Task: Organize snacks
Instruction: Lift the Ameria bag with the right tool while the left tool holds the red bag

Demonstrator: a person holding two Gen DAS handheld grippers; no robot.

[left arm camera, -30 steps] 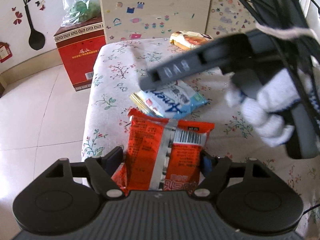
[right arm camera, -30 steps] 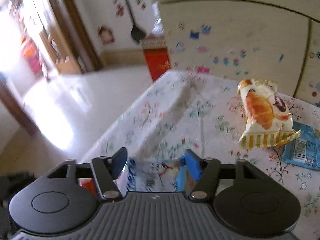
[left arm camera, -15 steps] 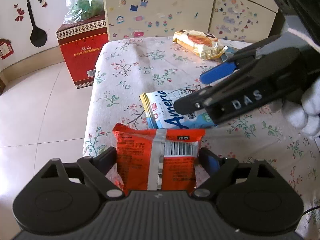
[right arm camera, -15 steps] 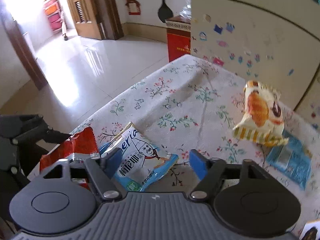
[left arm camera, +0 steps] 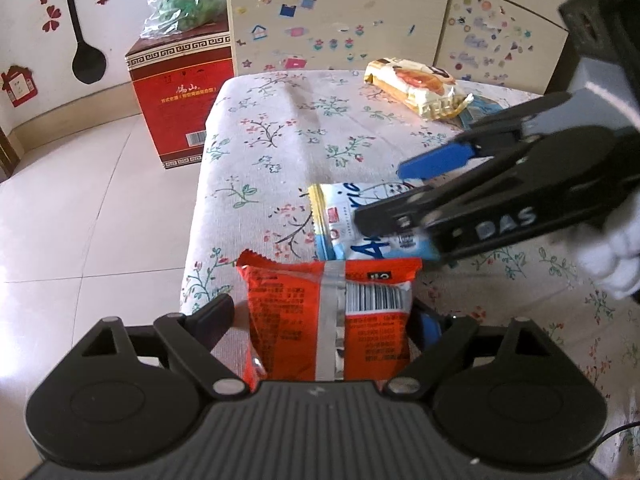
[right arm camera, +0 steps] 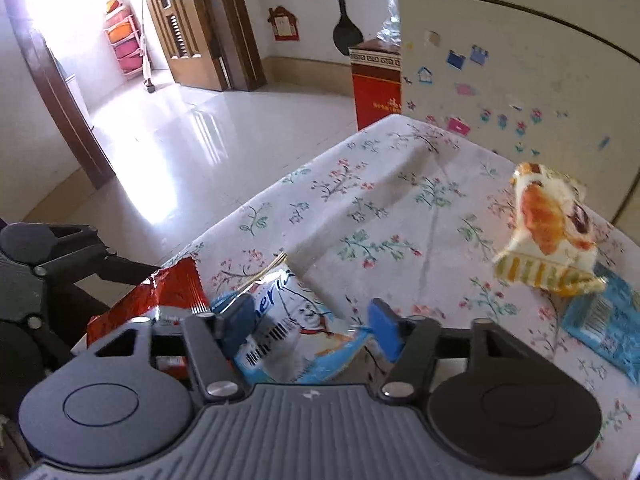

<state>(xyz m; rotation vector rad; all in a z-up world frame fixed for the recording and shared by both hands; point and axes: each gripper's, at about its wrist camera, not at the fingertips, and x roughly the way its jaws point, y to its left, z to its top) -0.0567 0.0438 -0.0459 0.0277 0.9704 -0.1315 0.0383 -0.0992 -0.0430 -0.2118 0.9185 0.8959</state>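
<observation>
A red snack packet (left arm camera: 328, 312) lies near the left edge of the flower-print table (left arm camera: 280, 140), between the jaws of my left gripper (left arm camera: 326, 316). That gripper is open, with a gap showing beside its left finger. Just beyond lies a blue and white packet (left arm camera: 336, 216). My right gripper (right arm camera: 312, 320) has its jaws closing on this packet (right arm camera: 288, 300), and both pads meet it. In the left wrist view the right gripper (left arm camera: 380, 194) reaches in from the right. The red packet (right arm camera: 160, 292) also shows in the right wrist view.
A croissant packet (left arm camera: 416, 84) and a flat blue packet (right arm camera: 608, 328) lie at the table's far side. Behind stands a stickered cabinet (left arm camera: 340, 16). A red carton (left arm camera: 180, 92) with a plastic bag on top sits on the tiled floor, left of the table. A white-gloved hand (left arm camera: 608, 256) holds the right gripper.
My left jaws widened off the red packet, which now rests on the table. The right gripper lowered the blue and white packet, opened over it, then closed around it again.
</observation>
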